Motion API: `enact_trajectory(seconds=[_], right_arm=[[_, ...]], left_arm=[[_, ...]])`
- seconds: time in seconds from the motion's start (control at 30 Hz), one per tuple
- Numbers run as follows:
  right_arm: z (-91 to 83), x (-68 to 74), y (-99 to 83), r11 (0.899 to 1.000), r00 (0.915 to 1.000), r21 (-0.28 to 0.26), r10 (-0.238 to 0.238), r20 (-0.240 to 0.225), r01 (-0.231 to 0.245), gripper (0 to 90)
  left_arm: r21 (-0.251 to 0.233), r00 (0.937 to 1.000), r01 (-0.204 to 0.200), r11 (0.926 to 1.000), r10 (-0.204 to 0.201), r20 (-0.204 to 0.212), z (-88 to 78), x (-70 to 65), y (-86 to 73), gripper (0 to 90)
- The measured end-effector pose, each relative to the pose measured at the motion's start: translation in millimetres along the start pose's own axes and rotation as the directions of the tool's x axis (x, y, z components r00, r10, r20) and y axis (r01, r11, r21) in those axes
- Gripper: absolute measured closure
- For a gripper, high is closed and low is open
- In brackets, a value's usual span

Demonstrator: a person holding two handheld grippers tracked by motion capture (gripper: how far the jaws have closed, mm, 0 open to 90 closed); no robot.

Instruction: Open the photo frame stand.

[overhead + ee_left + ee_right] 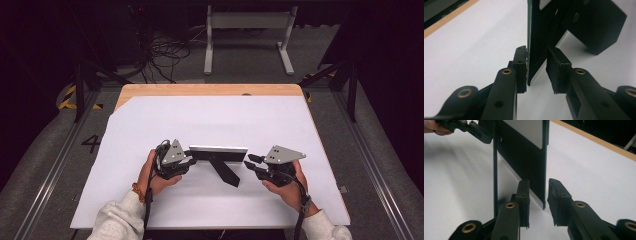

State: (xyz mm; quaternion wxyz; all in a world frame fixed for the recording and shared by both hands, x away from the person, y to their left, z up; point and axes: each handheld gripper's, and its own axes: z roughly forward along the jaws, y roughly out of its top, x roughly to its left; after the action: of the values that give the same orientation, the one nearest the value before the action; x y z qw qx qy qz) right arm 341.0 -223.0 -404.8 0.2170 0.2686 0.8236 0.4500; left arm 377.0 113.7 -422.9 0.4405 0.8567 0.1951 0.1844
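A black picture frame (218,150) stands upright on its rear leg (226,174) in the middle of the white sheet (210,117). My left gripper (190,159) is at the frame's left end. In the left gripper view the frame's edge (541,30) sits between the jaws of my left gripper (537,48): one pad lies against its face and the other stands a little off, so it is open. My right gripper (251,164) is at the right end. In the right gripper view the frame's corner (524,152) lies inside the gap of my right gripper (539,180), which is open.
The white sheet covers a wooden table (210,90). On the floor beyond are cables (165,55) and a white stand (247,40). Metal rails (50,165) run along the table's sides.
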Motion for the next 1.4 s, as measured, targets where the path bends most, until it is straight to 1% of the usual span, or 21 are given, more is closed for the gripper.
enact_trajectory(seconds=[0.07, 0.1, 0.27, 0.37, 0.43, 0.53, 0.6, 0.63, 0.73, 0.9, 0.97, 1.1, 1.27, 1.3, 1.4], right_arm=[[0.2, 0.8, 0.9, 1.0, 1.0, -0.01, -0.001, 0.005, 0.001, 72.6], [0.7, 1.5, 1.4, 1.0, 0.9999, -0.019, -0.001, 0.01, 0.002, 73.2], [1.3, 4.2, 2.5, 0.999, 0.9998, -0.028, -0.014, 0.018, 0.014, 75.7], [0.3, 4.9, 3.3, 0.998, 0.9996, -0.055, -0.013, 0.025, 0.014, 76.8], [-0.9, 6.1, 4.2, 0.997, 0.9987, -0.077, -0.025, 0.044, 0.028, 78.3], [-1.6, 6.7, 6.1, 0.996, 0.9981, -0.088, -0.024, 0.056, 0.029, 79.8], [-1.2, 6.9, 7.2, 0.996, 0.9982, -0.09, -0.018, 0.057, 0.023, 80.4], [-0.6, 7.1, 7.6, 0.996, 0.998, -0.092, -0.018, 0.06, 0.024, 80.6], [2.2, 7.9, 8.4, 0.996, 0.9977, -0.084, -0.017, 0.065, 0.022, 80.0], [2.3, 8.3, 8.6, 0.996, 0.9974, -0.083, -0.016, 0.07, 0.022, 80.5], [2.5, 8.4, 8.9, 0.996, 0.9973, -0.082, -0.018, 0.071, 0.023, 80.5], [3.7, 7.8, 9.3, 0.996, 0.9969, -0.082, -0.014, 0.077, 0.021, 80.3], [5.0, 6.9, 9.7, 0.996, 0.9972, -0.083, -0.005, 0.074, 0.012, 80.1], [5.5, 6.6, 9.9, 0.996, 0.9972, -0.083, -0.002, 0.075, 0.008, 80.1], [6.8, 4.7, 9.9, 0.996, 0.9976, -0.088, 0.012, 0.069, -0.006, 79.8]], left_arm=[[-0.011, 1.0, -0.001, 0.9999, 0.001, 0.005, -1.4, -0.2, 1.3, 71.1], [-0.008, 1.0, -0.004, 1.0, 0.004, 0.003, -1.3, -0.8, 1.5, 71.0], [-0.007, 1.0, -0.007, 1.0, 0.007, -0.002, -0.8, -0.9, 2.2, 71.4], [-0.008, 1.0, -0.004, 1.0, 0.004, 0.002, 0.4, -0.7, 2.4, 71.1], [-0.013, 1.0, -0.007, 0.9999, 0.007, 0.006, 1.9, 0.1, 2.8, 71.1], [-0.012, 0.9999, -0.012, 0.9999, 0.012, 0.004, 1.8, -0.2, 3.7, 70.9], [-0.016, 0.9999, -0.015, 0.9998, 0.015, -0.002, 0.1, -1.1, 4.0, 71.1], [-0.018, 0.9997, -0.025, 0.9995, 0.025, -0.007, -1.3, -1.3, 4.7, 71.3], [-0.028, 0.9995, -0.03, 0.9992, 0.03, -0.013, -4.7, -1.7, 7.0, 71.5], [-0.038, 0.9998, -0.02, 0.9991, 0.019, -0.007, -5.7, -2.1, 7.6, 71.7], [-0.034, 0.9998, -0.021, 0.9992, 0.021, -0.007, -6.0, -2.2, 7.8, 71.9], [-0.022, 0.9993, -0.038, 0.999, 0.038, -0.005, -8.2, -2.4, 8.2, 72.9], [-0.02, 0.9995, -0.032, 0.9993, 0.032, -0.006, -9.6, -3.8, 7.6, 73.6], [-0.018, 0.9992, -0.038, 0.9991, 0.038, -0.007, -10.0, -3.7, 7.6, 73.8], [-0.016, 0.9996, -0.027, 0.9995, 0.027, -0.003, -10.7, -4.0, 7.1, 74.4]])
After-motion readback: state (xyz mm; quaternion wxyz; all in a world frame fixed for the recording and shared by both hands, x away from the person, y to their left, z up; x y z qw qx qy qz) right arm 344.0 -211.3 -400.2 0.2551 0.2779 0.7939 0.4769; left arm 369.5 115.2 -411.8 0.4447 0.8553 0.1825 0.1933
